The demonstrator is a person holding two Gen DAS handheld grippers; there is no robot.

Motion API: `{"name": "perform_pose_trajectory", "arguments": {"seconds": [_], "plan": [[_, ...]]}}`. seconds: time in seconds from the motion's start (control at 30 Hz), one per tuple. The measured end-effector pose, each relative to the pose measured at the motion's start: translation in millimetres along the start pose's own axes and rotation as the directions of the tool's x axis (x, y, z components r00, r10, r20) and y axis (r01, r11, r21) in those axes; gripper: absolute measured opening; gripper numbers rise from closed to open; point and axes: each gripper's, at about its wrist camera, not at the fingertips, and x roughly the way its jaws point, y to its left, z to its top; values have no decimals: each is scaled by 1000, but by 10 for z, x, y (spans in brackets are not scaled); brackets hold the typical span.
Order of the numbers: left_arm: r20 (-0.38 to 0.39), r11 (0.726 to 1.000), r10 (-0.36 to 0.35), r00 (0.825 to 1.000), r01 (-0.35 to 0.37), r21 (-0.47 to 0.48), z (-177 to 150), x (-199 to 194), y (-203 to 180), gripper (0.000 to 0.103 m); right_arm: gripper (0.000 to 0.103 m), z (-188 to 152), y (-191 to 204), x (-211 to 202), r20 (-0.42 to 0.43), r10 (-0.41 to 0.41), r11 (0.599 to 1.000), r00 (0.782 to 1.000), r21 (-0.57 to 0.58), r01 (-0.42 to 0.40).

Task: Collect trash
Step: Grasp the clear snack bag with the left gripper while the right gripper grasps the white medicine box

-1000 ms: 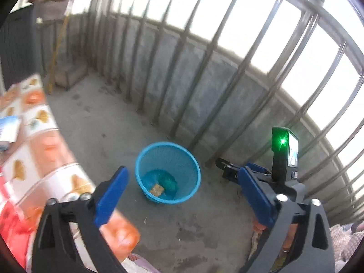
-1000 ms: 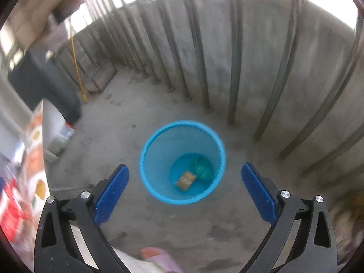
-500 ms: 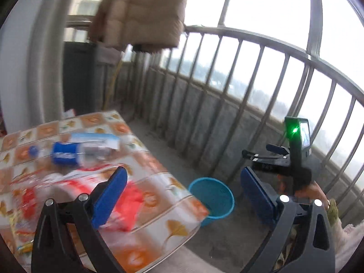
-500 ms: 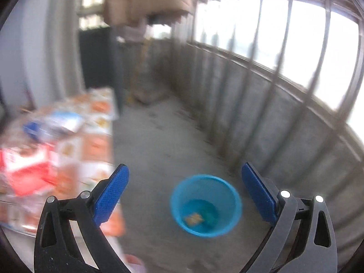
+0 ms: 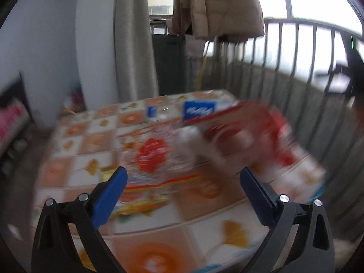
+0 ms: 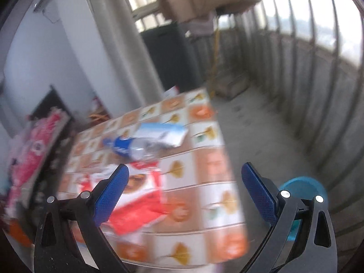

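Observation:
Both views are motion-blurred. A table with an orange patterned cloth [image 5: 159, 245] [image 6: 216, 207] carries trash: a red wrapper [image 5: 257, 127] [image 6: 138, 207], a clear plastic bottle with a blue label [image 6: 132, 147], a blue and white pack [image 5: 200, 111] [image 6: 161, 132], and a clear wrapper with a red print [image 5: 152, 154]. My left gripper [image 5: 182, 195] is open and empty over the table's near edge. My right gripper [image 6: 184, 193] is open and empty above the table's right side. The blue mesh bin [image 6: 302, 188] stands on the floor to the right, partly behind my right finger.
A railing of metal bars [image 5: 295, 72] [image 6: 318, 72] runs along the right. A beige coat [image 5: 218, 6] hangs at the back above a dark cabinet [image 5: 169, 63]. A white pillar [image 6: 79, 68] stands left. Pink packages [image 6: 34, 150] lie left of the table. Concrete floor [image 6: 261, 136] lies between table and railing.
Both grippers have swung up and left, away from the blue bin on the floor, and now face the table with the trash. Both stay open and empty.

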Motion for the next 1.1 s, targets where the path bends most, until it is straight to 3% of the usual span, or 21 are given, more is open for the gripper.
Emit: {"name": "perform_pose_trajectory", "arguments": {"seconds": [0.07,0.13,0.33,0.47,0.7,0.9,1.1], "plan": [[-14,987,106,994,-104,124,-46,168,-158,94,95,92,69,149,-56,74,996,996,49,-71],[-28,958,154,988,-143,247,-122,339,-311,94,95,204,106,345,-127,144,985,981,110,-131],[-92,935,200,975,-162,317,-185,664,-343,80,95,543,320,772,-245,208,977,947,102,-188],[-114,915,219,969,-164,367,-218,801,-356,70,93,735,204,1199,-332,305,940,893,253,-227],[-136,913,210,968,-145,380,-219,905,-349,45,82,760,-173,2029,-426,371,841,825,531,-104],[-147,934,179,973,-121,337,-149,901,-287,24,74,724,-312,2439,-474,329,818,817,576,5],[-146,945,161,976,-109,309,-113,874,-271,17,64,660,-346,2552,-470,345,793,812,609,15]]}}
